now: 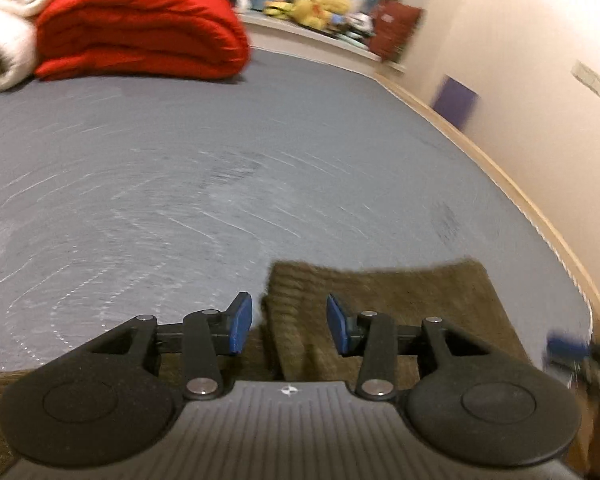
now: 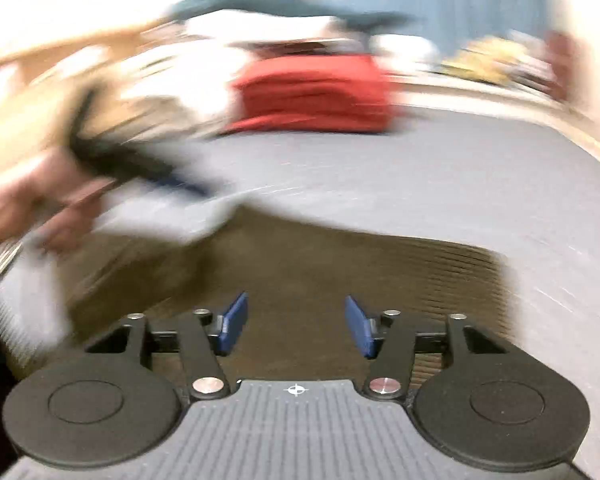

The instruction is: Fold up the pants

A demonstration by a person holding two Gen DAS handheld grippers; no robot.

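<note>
Olive-brown corduroy pants (image 1: 400, 300) lie flat on the grey bed (image 1: 180, 168), low in the left wrist view. My left gripper (image 1: 290, 326) hovers over their near left edge, jaws apart, and the blue pads (image 1: 242, 324) touch no cloth. In the blurred right wrist view the pants (image 2: 300, 264) spread across the middle, with my right gripper (image 2: 296, 324) above them, jaws wide and nothing between them. A person's hand (image 2: 28, 200) holds the other gripper (image 2: 132, 168) at the left, smeared by motion.
A folded red blanket (image 1: 140, 28) and a white blanket (image 1: 4, 20) lie at the far end of the bed. Stuffed toys (image 1: 316, 4) sit on a ledge behind. A wooden bed edge (image 1: 480, 160) and a pale wall (image 1: 520, 60) run along the right.
</note>
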